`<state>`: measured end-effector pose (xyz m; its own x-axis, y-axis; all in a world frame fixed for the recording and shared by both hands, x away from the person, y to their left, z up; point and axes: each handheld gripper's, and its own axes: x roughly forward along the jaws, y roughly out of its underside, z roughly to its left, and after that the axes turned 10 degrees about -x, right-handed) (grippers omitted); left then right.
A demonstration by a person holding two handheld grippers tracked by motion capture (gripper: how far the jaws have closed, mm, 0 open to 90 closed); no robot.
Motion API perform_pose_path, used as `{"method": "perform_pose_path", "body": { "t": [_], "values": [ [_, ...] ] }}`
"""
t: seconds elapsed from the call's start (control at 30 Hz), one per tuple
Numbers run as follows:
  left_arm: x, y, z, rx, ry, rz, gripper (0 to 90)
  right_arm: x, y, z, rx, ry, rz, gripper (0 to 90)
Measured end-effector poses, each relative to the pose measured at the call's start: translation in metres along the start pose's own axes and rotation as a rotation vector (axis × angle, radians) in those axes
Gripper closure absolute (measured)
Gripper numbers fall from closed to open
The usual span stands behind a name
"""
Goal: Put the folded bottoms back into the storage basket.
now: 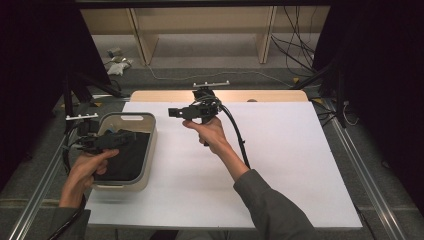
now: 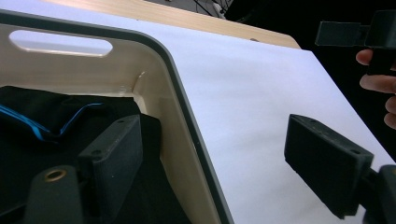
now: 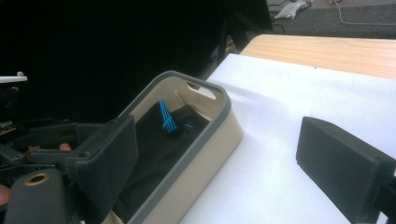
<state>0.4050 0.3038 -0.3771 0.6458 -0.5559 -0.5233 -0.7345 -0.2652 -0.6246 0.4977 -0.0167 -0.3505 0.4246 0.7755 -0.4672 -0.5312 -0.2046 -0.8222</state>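
Sitting at the left edge of the white surface (image 1: pixel 280 165) is one beige bin (image 1: pixel 148 150) holding one black cloth (image 1: pixel 125 157). Two grippers: the left gripper (image 1: pixel 112 140) hovers over the cloth, the right gripper (image 1: pixel 182 112) above the bare sheet, both with jaws wide and empty.

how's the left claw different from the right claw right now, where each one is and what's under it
The left claw sits low over the beige bin, above the black cloth inside it. The right claw is held over the bare white table sheet, beside the bin, aimed toward it. Both stand open with nothing between their jaws.
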Motion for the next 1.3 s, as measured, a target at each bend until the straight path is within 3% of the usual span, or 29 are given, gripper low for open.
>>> {"method": "perform_pose_path", "body": {
  "t": [0.27, 0.63, 0.93, 1.03, 1.13, 1.3],
  "values": [
    [0.001, 0.001, -0.006, 0.015, 0.028, -0.03, 18.4, -0.01, 0.005, -0.003, -0.015, 0.017, -0.037, 13.6],
    [0.01, 0.006, -0.018, 0.058, 0.076, -0.027, 17.1, -0.026, 0.013, -0.009, -0.028, 0.033, -0.069, 10.0],
    [0.032, 0.019, -0.037, 0.108, 0.128, -0.019, 15.1, -0.04, 0.024, -0.014, -0.045, 0.041, -0.087, 3.6],
    [0.038, 0.024, -0.043, 0.131, 0.145, -0.023, 14.6, -0.046, 0.027, -0.015, -0.072, 0.065, -0.094, 2.1],
    [0.043, 0.029, -0.048, 0.149, 0.169, -0.033, 14.0, -0.052, 0.029, -0.014, -0.11, 0.103, -0.09, 0.8],
    [0.047, 0.036, -0.055, 0.176, 0.199, -0.063, 12.5, -0.061, 0.033, -0.016, -0.111, 0.095, -0.095, 0.6]
  ]
}}
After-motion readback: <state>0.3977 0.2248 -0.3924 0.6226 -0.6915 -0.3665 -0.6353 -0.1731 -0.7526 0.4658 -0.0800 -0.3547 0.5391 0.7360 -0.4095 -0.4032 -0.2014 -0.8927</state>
